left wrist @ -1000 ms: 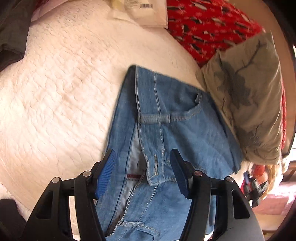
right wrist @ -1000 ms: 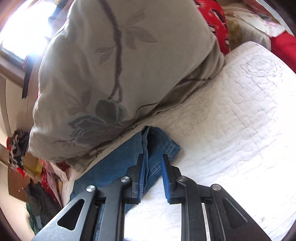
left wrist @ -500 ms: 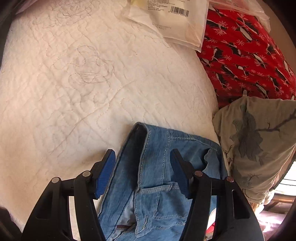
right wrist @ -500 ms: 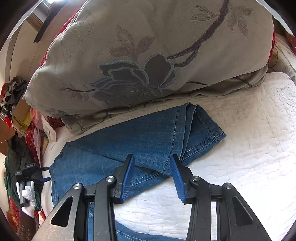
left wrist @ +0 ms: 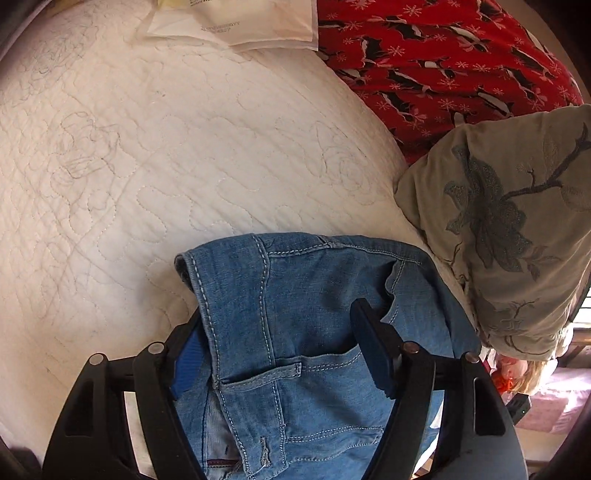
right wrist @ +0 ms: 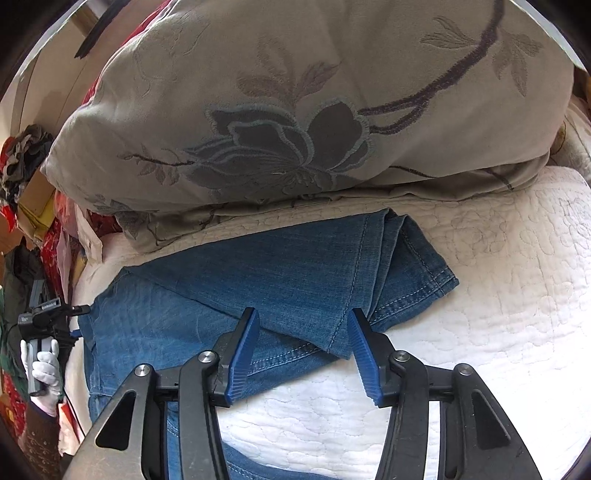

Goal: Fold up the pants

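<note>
1. Left gripper (left wrist: 280, 354), black frame with blue ribbed pads: jaws opening, spread to either side of the waistband end of the blue denim pants (left wrist: 306, 332); pads not pressing the cloth, left pad partly hidden behind the denim edge.
2. Pants in the left wrist view: draped across the gap between the jaws, stitched waistband corner lying on the white quilted bedspread (left wrist: 166, 155), belt loop and pocket seam in sight.
3. Further back on the bedspread: clear plastic package with a printed label (left wrist: 236, 22); to its right, red fabric with a black-and-white pattern (left wrist: 443, 62); at the right edge, grey-beige pillow with an embroidered flower (left wrist: 517, 221), just beside the pants.
4. Right gripper (right wrist: 303, 350), same black frame and blue pads: jaws opening, folded point of the pants' hem end (right wrist: 295, 280) between them, pads clear of it on both sides.
5. Pants in the right wrist view: leg folded over itself, lying flat on the bedspread (right wrist: 498, 295), hem end pointing right, near the pillow (right wrist: 332, 92) that rests along the far edge.
6. Far left of that view: white-gloved hand (right wrist: 46, 369) holding a dark handle, over a clutter of cloth too small to make out.
</note>
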{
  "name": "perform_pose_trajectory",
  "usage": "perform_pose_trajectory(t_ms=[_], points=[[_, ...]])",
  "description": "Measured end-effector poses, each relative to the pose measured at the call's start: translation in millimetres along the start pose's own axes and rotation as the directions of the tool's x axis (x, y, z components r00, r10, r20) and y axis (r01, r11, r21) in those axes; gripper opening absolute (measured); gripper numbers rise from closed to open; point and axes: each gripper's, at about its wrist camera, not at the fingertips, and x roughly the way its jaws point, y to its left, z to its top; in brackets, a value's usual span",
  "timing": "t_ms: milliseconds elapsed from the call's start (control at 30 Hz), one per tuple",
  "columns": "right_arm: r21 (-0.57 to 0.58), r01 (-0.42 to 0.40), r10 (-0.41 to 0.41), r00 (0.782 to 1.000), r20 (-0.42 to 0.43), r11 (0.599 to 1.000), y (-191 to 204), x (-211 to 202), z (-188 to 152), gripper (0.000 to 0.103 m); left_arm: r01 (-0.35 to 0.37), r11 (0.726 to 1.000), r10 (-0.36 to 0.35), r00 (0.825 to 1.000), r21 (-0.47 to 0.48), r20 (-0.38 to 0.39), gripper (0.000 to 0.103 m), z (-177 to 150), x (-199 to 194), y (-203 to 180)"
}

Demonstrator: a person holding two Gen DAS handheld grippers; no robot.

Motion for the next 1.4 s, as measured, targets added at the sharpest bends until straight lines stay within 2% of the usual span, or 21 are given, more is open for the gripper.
perform_pose_trajectory(t_ms=[67, 133, 233, 300, 333, 400, 433, 500, 567, 600, 767, 1067, 1400], points=[[-0.079, 0.033, -0.034, 0.999, -0.014, 0.996, 14, 7, -2, 0.056, -0.002, 1.0, 0.002, 1.0, -0.004, -0.003, 0.073, -1, -1, 2], [-0.199, 0.105, -0.109, 0.994, -0.012, 0.974, 31, 13, -6, 0.056, -0.008, 1.0, 0.008, 1.0, 0.001, -0.007, 0.073, -1, -2, 4], [-0.386, 0.242, -0.252, 0.967, 0.025, 0.89, 51, 25, -15, 0.056, -0.019, 1.0, 0.019, 1.0, 0.008, -0.014, 0.073, -2, 0, 5], [-0.461, 0.332, -0.344, 0.937, 0.06, 0.823, 54, 35, -18, 0.054, -0.026, 1.0, 0.026, 0.999, 0.007, -0.02, 0.073, -2, 1, 6], [-0.484, 0.348, -0.364, 0.929, 0.064, 0.803, 53, 39, -18, 0.052, -0.028, 1.0, 0.028, 0.999, 0.004, -0.021, 0.073, -2, 2, 7], [-0.507, 0.353, -0.374, 0.925, 0.064, 0.786, 51, 45, -15, 0.026, -0.038, 0.999, 0.038, 0.999, -0.005, -0.015, 0.073, -2, 2, 7], [-0.5, 0.339, -0.364, 0.93, 0.05, 0.797, 49, 47, -12, 0.008, -0.046, 0.999, 0.046, 0.999, -0.012, -0.01, 0.071, -1, 2, 7], [-0.482, 0.343, -0.35, 0.933, 0.078, 0.807, 48, 41, -8, 0.007, -0.068, 0.997, 0.068, 0.998, -0.027, -0.005, 0.053, -1, 2, 7], [-0.451, 0.327, -0.315, 0.943, 0.104, 0.83, 48, 28, -5, 0.005, -0.099, 0.995, 0.099, 0.995, -0.034, -0.012, 0.028, -2, 2, 9], [-0.438, 0.32, -0.3, 0.947, 0.117, 0.84, 48, 20, -6, 0.005, -0.105, 0.994, 0.105, 0.994, -0.034, -0.006, 0.023, -3, 0, 10], [-0.411, 0.299, -0.257, 0.954, 0.157, 0.861, 46, -16, -13, 0.005, -0.029, 0.999, 0.031, 0.998, -0.036, 0.062, 0.008, -17, -27, 16], [-0.359, 0.286, -0.222, 0.952, 0.21, 0.889, 53, -64, -25, 0.004, 0.0, 0.999, -0.005, 0.989, 0.036, 0.147, 0.008, -53, -74, -1], [-0.263, 0.246, -0.181, 0.952, 0.248, 0.933, 28, -121, -59, 0.005, -0.007, 0.992, -0.025, 0.969, 0.129, 0.244, 0.009, -116, -115, -27]])
